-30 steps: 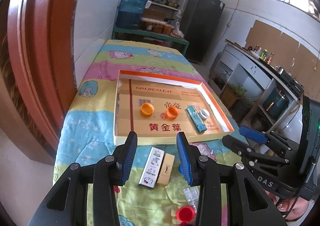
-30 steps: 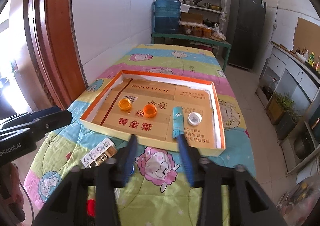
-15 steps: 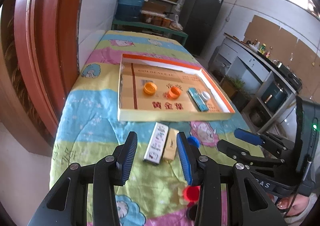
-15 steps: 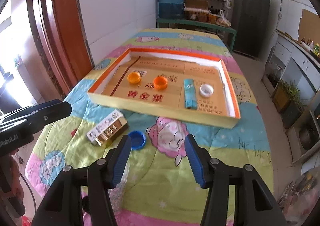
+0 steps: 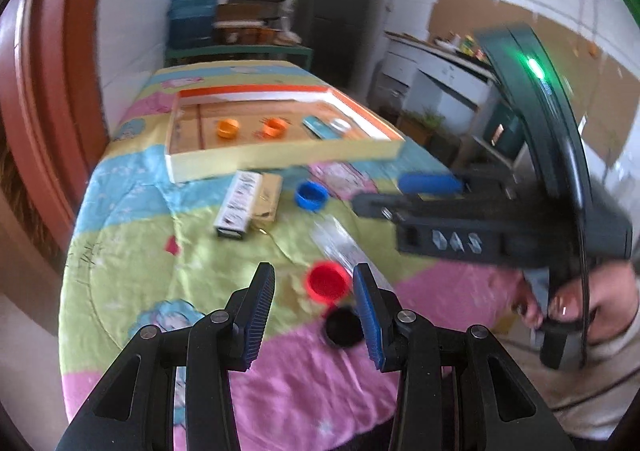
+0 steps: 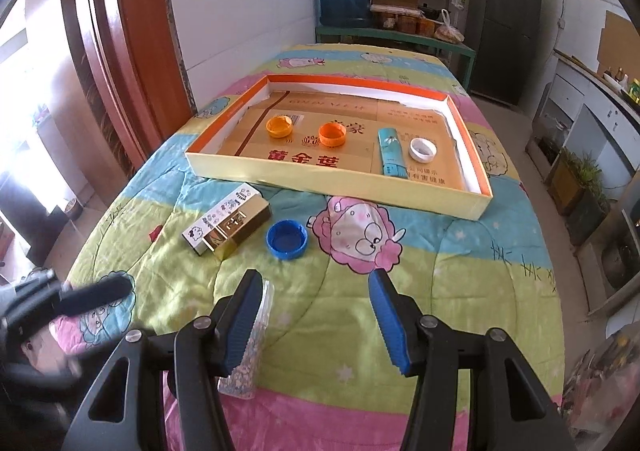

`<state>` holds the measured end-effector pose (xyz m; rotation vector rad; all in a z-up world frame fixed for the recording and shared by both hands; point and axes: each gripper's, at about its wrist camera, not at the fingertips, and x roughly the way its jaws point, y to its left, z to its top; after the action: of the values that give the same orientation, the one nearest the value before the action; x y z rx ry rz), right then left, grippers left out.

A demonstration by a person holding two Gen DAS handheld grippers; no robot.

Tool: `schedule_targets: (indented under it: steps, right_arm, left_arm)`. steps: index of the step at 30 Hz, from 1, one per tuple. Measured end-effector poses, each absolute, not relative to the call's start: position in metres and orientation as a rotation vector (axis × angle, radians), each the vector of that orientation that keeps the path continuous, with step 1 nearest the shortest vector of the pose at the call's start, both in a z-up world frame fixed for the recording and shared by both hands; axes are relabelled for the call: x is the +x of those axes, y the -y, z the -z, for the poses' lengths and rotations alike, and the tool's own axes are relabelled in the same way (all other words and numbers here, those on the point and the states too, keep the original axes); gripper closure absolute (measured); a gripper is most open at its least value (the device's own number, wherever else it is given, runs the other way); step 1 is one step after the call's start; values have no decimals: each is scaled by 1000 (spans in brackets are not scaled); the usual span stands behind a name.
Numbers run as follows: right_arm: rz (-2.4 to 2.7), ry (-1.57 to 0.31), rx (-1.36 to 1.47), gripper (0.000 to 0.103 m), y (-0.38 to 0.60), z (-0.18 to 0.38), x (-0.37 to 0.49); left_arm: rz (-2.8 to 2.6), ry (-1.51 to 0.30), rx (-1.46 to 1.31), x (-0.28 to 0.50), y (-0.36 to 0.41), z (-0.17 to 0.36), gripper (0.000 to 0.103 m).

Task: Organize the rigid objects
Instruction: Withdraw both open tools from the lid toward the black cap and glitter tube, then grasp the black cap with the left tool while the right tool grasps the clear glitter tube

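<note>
The shallow cardboard tray [image 6: 478,203] at the far end of the quilt-covered surface [image 6: 460,283] already holds two orange caps [image 6: 279,126], a teal packet [image 6: 390,153] and a white cap [image 6: 423,149]. Left outside: a printed box [image 6: 218,217] beside a gold box [image 6: 240,229], a blue cap [image 6: 287,239], a clear tube [image 6: 250,347], a red cap [image 5: 328,282] and a black cap [image 5: 343,328]. The left tool [image 5: 314,313] hangs apart over the red cap; the right tool [image 6: 316,325] is apart, empty, with the tube by its left finger.
</note>
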<state>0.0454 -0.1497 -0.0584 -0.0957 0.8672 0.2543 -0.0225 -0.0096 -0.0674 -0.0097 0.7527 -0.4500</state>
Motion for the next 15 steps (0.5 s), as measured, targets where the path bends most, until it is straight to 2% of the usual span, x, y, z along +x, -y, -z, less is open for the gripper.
schedule_targets:
  steps: [15]
  right_arm:
    - [-251, -860, -95, 48, 152, 58, 34]
  left_arm:
    - [461, -781, 76, -40, 31, 93, 61]
